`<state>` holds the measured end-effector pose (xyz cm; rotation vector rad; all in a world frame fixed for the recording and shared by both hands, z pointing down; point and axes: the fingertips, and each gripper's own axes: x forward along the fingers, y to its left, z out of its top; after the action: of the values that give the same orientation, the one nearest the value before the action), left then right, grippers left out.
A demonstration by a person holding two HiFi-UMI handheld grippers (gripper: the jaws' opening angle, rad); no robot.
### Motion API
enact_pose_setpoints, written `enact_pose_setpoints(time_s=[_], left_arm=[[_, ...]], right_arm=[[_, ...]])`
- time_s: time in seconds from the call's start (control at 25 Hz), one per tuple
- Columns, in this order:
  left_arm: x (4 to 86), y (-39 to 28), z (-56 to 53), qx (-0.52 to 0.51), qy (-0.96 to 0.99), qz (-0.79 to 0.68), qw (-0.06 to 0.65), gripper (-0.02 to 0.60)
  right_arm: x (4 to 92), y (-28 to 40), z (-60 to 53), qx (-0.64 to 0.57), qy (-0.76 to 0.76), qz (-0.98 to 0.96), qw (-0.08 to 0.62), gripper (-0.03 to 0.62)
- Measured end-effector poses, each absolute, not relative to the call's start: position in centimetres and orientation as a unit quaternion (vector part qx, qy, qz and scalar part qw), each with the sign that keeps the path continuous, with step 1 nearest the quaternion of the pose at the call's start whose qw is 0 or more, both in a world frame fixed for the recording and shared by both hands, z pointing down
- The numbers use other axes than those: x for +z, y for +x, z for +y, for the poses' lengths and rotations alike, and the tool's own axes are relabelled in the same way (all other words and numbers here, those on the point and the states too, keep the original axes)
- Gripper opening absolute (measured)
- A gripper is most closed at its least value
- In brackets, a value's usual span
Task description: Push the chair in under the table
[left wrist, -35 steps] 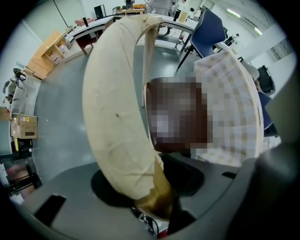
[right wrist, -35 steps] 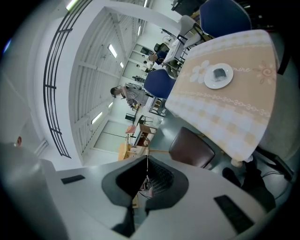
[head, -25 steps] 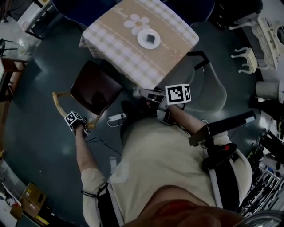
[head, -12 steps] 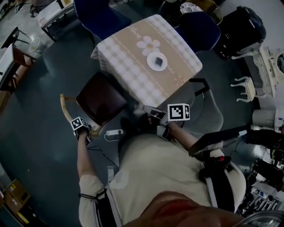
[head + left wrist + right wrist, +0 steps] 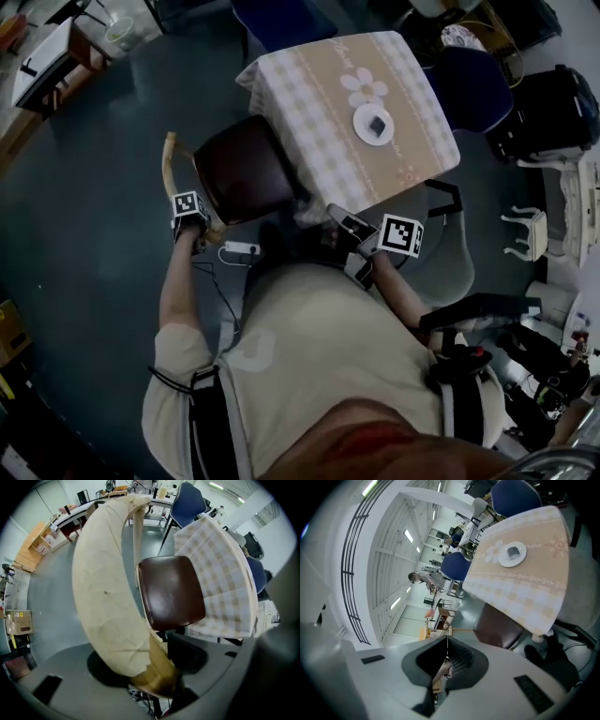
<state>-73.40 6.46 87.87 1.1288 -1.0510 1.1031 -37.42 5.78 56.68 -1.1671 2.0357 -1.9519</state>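
A chair with a dark brown seat (image 5: 248,169) and a curved pale wooden backrest (image 5: 172,164) stands at the left side of a table (image 5: 319,112) under a beige checked cloth. The seat's far edge lies under the cloth's overhang. My left gripper (image 5: 206,228) points down at the backrest's near end. Its jaws have just been opening, and in the left gripper view the backrest (image 5: 103,597) runs down between them at the left gripper (image 5: 159,691). My right gripper (image 5: 342,223) hangs shut and empty by the table's near corner; the right gripper (image 5: 446,660) faces the table (image 5: 525,583).
A white plate (image 5: 375,124) with a small dark object sits on the table. A white power strip (image 5: 241,249) with cables lies on the floor by my feet. A grey chair (image 5: 448,246) stands at the right, blue chairs (image 5: 471,82) beyond the table.
The chair and my left gripper have slid toward the table; the seat now reaches under the cloth's edge. The right gripper has stayed put. The head view has swung.
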Motion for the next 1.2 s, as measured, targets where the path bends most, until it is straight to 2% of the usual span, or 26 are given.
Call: enact_pose_setpoints(time_s=[0.96,1.2], left_arm=[[87.9,-71.5,6.8,0.463,0.489,-0.454,0.583,0.258],[88.3,-71.3,6.8,0.456,0.501,-0.441,0.589,0.259]], right_arm=[[58.1,-38.6,5.4,-0.652,-0.365,0.664,0.006,0.012],[58.5,-39.0,4.8,-0.663,-0.35,0.661,0.022,0.012]])
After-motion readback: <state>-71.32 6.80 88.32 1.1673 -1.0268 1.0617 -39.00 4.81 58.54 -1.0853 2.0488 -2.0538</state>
